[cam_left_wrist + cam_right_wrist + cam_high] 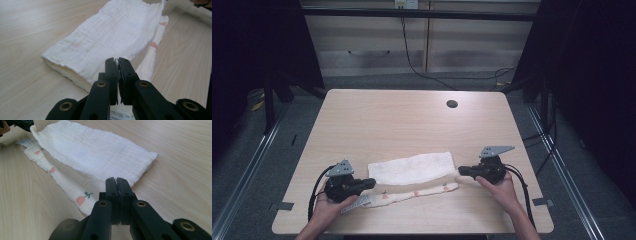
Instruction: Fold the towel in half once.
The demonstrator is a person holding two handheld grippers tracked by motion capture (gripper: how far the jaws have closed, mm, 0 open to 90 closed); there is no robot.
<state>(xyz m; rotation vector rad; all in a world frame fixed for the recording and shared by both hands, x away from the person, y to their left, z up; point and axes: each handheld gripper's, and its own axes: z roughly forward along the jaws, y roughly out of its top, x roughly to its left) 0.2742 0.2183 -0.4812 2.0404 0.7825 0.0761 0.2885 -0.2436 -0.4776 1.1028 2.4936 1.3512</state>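
A white muslin cloth (412, 169) (112, 32) (95, 152) lies folded on the wooden table (402, 120), near its front. Its lower layer sticks out toward the front as a narrow strip with small pink prints (412, 194) (155, 45) (67, 185). My left gripper (373, 182) (117, 60) is at the cloth's left end, jaws pressed together with a thin white edge of the fold between them. My right gripper (460, 171) (117, 179) is at the right end, jaws shut on the cloth's corner. A hand holds each gripper.
A round cable hole (452, 104) sits at the table's far right. Beyond the table stand pale drawers (372, 50) with a black cable (412, 60) hanging down. Black frame posts (269, 95) flank the table. A white label (25, 142) lies at the strip's left end.
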